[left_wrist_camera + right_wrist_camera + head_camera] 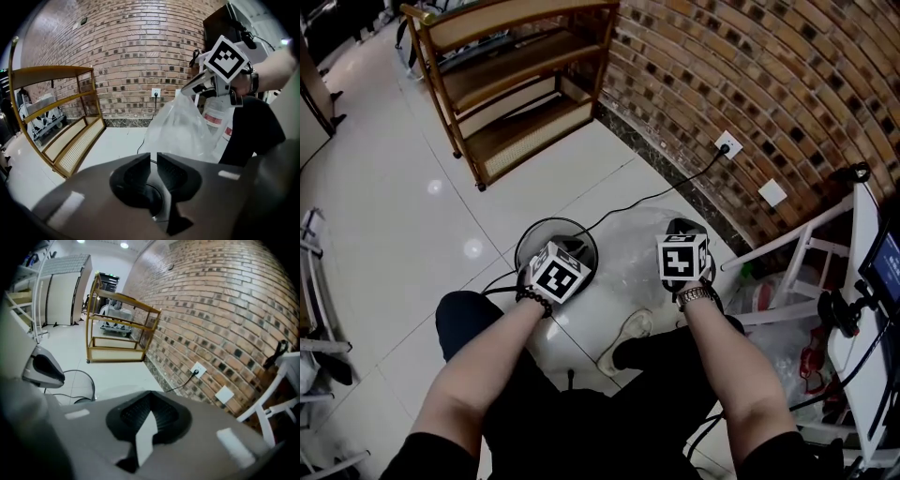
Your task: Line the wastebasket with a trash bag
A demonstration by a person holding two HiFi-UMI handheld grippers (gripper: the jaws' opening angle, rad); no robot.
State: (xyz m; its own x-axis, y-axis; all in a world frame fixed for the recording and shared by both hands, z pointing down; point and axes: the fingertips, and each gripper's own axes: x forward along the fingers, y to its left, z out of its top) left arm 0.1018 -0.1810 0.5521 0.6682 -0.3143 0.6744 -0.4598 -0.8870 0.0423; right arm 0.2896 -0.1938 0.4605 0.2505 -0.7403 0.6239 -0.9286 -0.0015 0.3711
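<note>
Two grippers by the wastebasket (551, 221), a round wire one standing on the pale tiled floor (412, 216). Over its near rim, the left gripper (153, 164): jaws parted by a narrow slit, nothing between them. Just right of the wastebasket and held higher, the right gripper (149, 411): jaws closed flat on a strip of the clear trash bag (180, 129), pinched at its top edge. Hangs from that grip as a loose, puffed sack beside the wastebasket, on the side toward the brick wall (750, 84), outside the rim; cannot tell whether its bottom touches the floor. Behind the wastebasket, well apart, a wooden shelf unit (520, 89) against that wall. Beyond the wastebasket, low on the bricks, a white socket (727, 145) with a dark cable (661, 192) running down across the floor toward the rim. Below the wastebasket in the head view, two bare forearms and dark-trousered knees.
</note>
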